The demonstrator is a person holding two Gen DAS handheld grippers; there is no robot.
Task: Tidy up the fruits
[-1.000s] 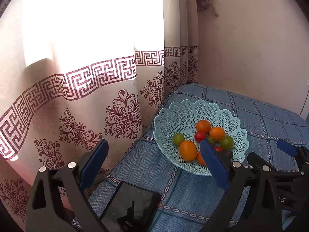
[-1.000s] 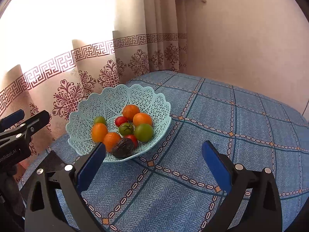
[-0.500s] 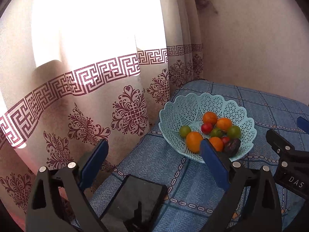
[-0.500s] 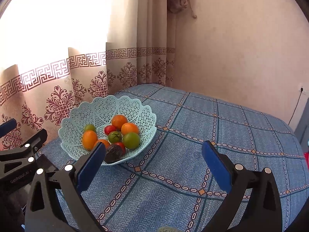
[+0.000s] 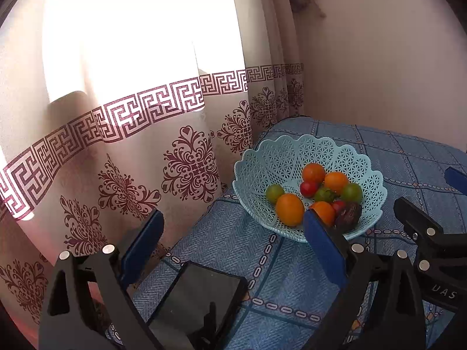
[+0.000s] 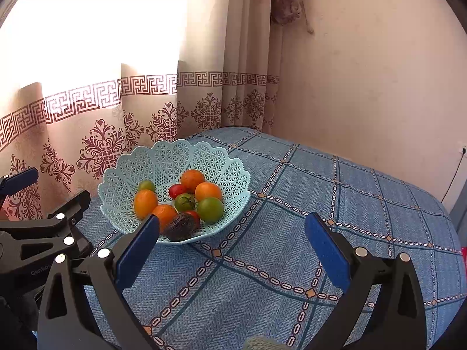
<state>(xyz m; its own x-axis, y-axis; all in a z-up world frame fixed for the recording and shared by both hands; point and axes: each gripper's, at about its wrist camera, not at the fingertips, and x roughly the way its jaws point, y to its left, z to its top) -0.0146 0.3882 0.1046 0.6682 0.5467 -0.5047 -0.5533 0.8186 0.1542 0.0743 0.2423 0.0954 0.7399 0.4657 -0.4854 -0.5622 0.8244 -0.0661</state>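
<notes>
Fruits (image 6: 186,201) fill the basket (image 6: 163,157); both grippers hover open, empty.

both claws, left claw (image 5: 230,234) and right claw (image 6: 230,237), wide apart, empty

Fruits (image 6: 186,201) lie in the basket (image 6: 175,157) on the bedspread (image 6: 335,204) beside the curtain (image 6: 116,110).
</notes>
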